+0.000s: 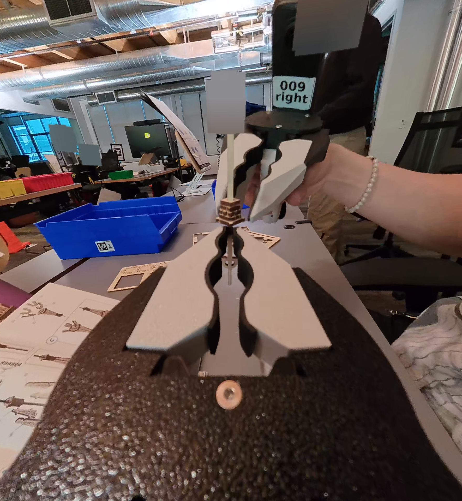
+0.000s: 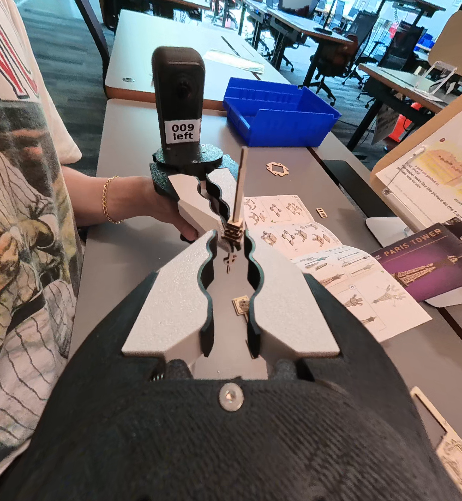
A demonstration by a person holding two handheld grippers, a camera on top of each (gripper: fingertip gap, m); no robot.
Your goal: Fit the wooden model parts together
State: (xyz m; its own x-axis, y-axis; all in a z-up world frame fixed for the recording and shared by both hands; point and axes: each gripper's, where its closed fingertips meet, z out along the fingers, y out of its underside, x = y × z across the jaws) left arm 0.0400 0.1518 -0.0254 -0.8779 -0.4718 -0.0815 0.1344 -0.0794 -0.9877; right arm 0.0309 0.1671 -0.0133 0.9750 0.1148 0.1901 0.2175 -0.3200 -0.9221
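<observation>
— Two grippers, one little tower. Which one has it?

— My left gripper (image 1: 229, 229) does. It is pinched tight on the thin pale wooden stick (image 1: 229, 162), just under the small stack of brown wooden squares (image 1: 229, 212) that sits on the stick.

— Where is the stick?

— Up in the air, above the grey table (image 1: 292, 257). It stands straight up and down. The long part pokes up over the stack. A short bit with a tiny cross piece hangs down under my left tips.

— And your other one?

— My right gripper (image 2: 229, 235) comes at it from the other side. Its two tips sit one on each side of the stack, very close. I cannot tell if they squeeze it or only stand beside it.

— So what matters for the next move?

— I think the squares have to slide along the stick. The stick goes up and down, so the push should go down too, straight along it. My left side should hold firm below. If I push sideways, the thin stick could bend or snap.

— Any more pieces?

— One small flat wooden square (image 2: 241, 305) lies on the table, under my right gripper.
</observation>
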